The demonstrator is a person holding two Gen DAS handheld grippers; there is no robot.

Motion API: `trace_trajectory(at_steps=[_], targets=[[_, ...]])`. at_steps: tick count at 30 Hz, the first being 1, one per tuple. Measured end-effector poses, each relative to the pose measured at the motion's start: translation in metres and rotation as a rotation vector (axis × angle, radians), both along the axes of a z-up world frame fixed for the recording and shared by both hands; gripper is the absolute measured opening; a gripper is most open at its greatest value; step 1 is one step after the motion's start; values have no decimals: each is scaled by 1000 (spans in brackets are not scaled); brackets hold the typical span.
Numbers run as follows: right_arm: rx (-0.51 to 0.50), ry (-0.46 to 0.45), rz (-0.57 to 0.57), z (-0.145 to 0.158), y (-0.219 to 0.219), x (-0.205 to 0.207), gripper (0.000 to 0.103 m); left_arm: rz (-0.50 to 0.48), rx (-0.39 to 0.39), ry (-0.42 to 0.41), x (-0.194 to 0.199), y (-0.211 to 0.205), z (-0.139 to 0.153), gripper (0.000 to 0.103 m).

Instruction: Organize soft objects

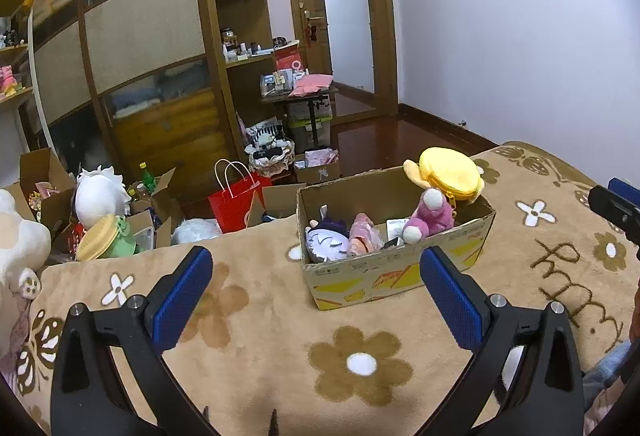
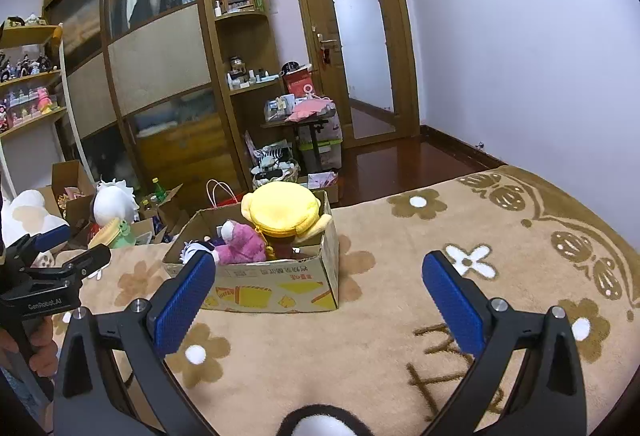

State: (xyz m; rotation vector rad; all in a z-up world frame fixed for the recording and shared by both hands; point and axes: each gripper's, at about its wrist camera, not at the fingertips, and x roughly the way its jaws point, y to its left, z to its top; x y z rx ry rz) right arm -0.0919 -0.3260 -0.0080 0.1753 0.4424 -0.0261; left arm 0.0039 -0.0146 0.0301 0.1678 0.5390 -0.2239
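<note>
A cardboard box [image 1: 400, 276] stands on the tan flowered blanket [image 1: 260, 336]. It holds a yellow plush [image 1: 450, 173], a pink plush [image 1: 430, 215] and a purple-haired doll [image 1: 326, 240]. My left gripper [image 1: 316, 264] is open and empty, hovering over the blanket in front of the box. My right gripper [image 2: 318, 268] is open and empty, right of the box [image 2: 280, 284]. The left gripper also shows at the left edge of the right wrist view [image 2: 60, 248]. A black and white plush [image 2: 320, 422] lies at the bottom edge, below my right gripper.
A white plush [image 1: 100, 195] and a green and yellow plush [image 1: 106, 242] sit among open boxes beyond the bed's far edge. A red bag [image 1: 236, 201] stands there too. A large white plush [image 1: 20, 240] is at far left. Wardrobe, shelves and door stand behind.
</note>
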Motion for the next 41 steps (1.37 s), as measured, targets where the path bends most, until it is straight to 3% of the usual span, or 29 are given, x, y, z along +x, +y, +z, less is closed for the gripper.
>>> trace_trajectory(at_steps=[41], targets=[[-3, -41, -47, 12, -6, -8, 103, 2, 8, 28, 3, -1, -6, 102]])
